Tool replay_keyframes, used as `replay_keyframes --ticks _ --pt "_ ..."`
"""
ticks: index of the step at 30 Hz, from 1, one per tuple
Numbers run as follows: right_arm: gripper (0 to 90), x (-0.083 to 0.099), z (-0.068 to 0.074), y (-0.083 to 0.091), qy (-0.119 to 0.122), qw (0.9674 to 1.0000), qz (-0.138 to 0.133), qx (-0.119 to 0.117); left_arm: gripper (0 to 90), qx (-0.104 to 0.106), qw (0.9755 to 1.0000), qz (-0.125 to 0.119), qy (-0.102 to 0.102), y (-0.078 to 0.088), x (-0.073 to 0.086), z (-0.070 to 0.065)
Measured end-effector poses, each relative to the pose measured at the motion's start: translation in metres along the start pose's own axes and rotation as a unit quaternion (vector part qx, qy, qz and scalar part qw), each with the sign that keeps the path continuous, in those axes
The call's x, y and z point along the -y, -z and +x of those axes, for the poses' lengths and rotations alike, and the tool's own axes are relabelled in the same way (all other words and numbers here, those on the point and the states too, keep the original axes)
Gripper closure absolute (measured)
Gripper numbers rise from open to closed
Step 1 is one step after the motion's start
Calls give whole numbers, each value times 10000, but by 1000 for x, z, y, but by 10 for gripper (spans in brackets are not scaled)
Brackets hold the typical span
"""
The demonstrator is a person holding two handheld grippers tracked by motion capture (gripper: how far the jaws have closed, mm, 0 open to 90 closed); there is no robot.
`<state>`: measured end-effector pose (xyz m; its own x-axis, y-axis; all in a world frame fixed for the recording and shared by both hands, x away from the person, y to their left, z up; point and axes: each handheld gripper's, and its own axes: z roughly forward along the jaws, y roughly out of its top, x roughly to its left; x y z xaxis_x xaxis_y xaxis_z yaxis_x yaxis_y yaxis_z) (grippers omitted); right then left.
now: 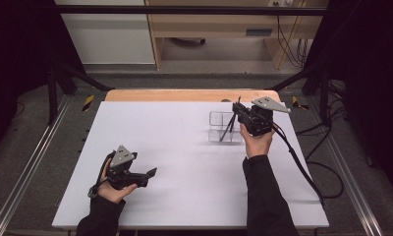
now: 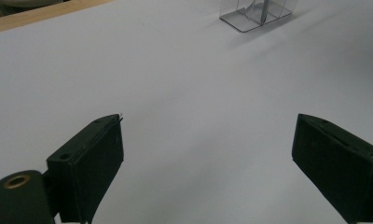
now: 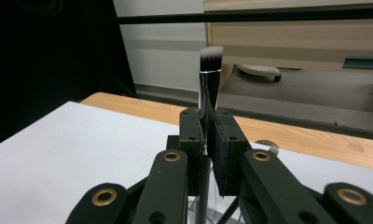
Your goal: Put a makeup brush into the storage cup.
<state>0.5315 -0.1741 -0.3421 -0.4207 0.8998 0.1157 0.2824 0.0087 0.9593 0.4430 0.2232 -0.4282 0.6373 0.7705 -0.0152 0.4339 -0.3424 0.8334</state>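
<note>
A makeup brush (image 3: pixel 210 79) with a black handle, a silver ferrule and white-tipped bristles stands upright between the jaws of my right gripper (image 3: pixel 207 115), which is shut on its handle. In the high view my right gripper (image 1: pixel 238 109) hangs over a clear plastic organizer (image 1: pixel 218 126) at the table's far right. The brush's handle (image 1: pixel 229 129) slants down into one of its compartments. My left gripper (image 1: pixel 151 172) rests low at the near left with its jaws pointing right. In the left gripper view it (image 2: pixel 208 135) stands wide open with nothing between its jaws.
A white sheet (image 1: pixel 175 162) covers the table, and a wooden edge (image 1: pixel 184 95) shows at the far side. The clear organizer (image 2: pixel 257 11) lies far ahead of the left jaws. A cable (image 1: pixel 302 169) trails from the right gripper across the table's right side.
</note>
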Motion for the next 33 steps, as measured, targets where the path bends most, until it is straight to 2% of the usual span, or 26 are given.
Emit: replay_keyframes --ticks 18,26,33 --pt "837 -13 -2 -16 -24 9998 -140 166 81 35 10000 24 -23 0 0 -1" --pt "837 -15 -4 -23 -32 9994 -216 275 81 35 10000 24 -22 -1 0 -1" --pt "837 -13 -2 -31 -58 9995 -154 284 81 39 10000 22 -36 -1 0 -1"
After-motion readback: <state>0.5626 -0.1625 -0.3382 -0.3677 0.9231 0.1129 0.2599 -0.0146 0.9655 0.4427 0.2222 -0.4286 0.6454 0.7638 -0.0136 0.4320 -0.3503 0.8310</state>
